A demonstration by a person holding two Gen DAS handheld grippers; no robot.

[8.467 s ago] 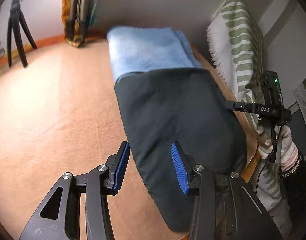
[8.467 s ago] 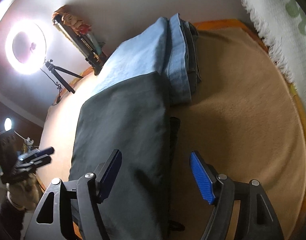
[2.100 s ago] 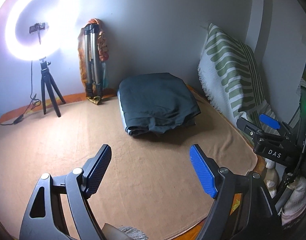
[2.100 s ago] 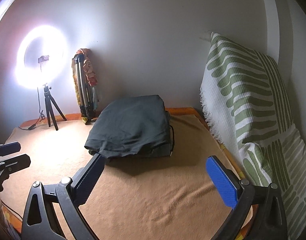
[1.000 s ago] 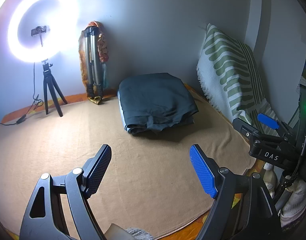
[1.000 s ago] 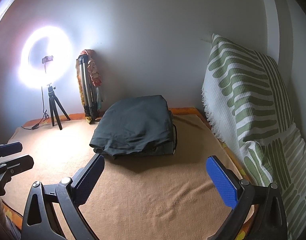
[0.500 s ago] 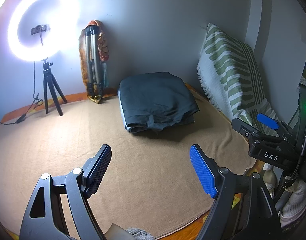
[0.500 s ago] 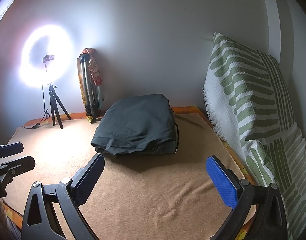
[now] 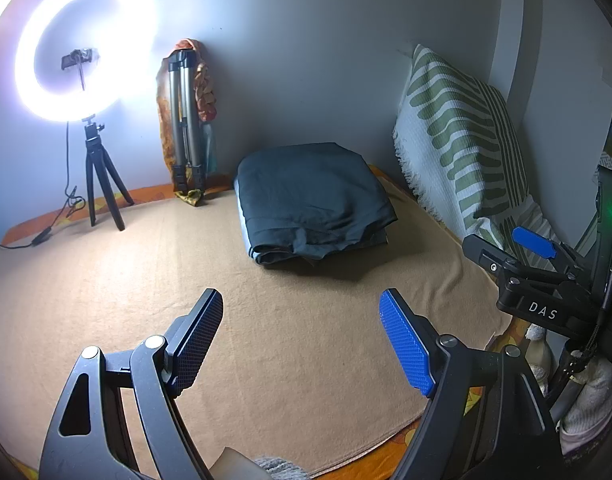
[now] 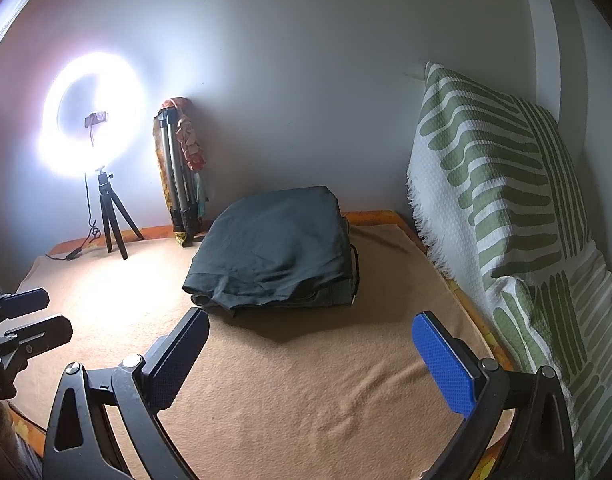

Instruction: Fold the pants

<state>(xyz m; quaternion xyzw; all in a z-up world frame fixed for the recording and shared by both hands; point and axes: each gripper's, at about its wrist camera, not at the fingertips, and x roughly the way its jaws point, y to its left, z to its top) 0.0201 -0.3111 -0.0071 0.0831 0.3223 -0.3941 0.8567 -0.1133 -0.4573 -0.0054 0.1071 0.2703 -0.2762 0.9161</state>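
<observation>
A stack of folded pants with dark grey pants on top lies at the far side of the tan blanket, near the wall. It also shows in the right wrist view. My left gripper is open and empty, held well back from the stack above the blanket. My right gripper is open and empty, also back from the stack. The right gripper shows at the right edge of the left wrist view; the left gripper shows at the left edge of the right wrist view.
A lit ring light on a small tripod stands at the far left. A folded tripod with cloth leans on the wall. A green-striped white cushion lines the right side. The blanket's front edge is close below.
Both grippers let go of the pants, pulled far back from the stack and opened wider. The dark pants now cover the blue ones. In the last second, hardly any movement.
</observation>
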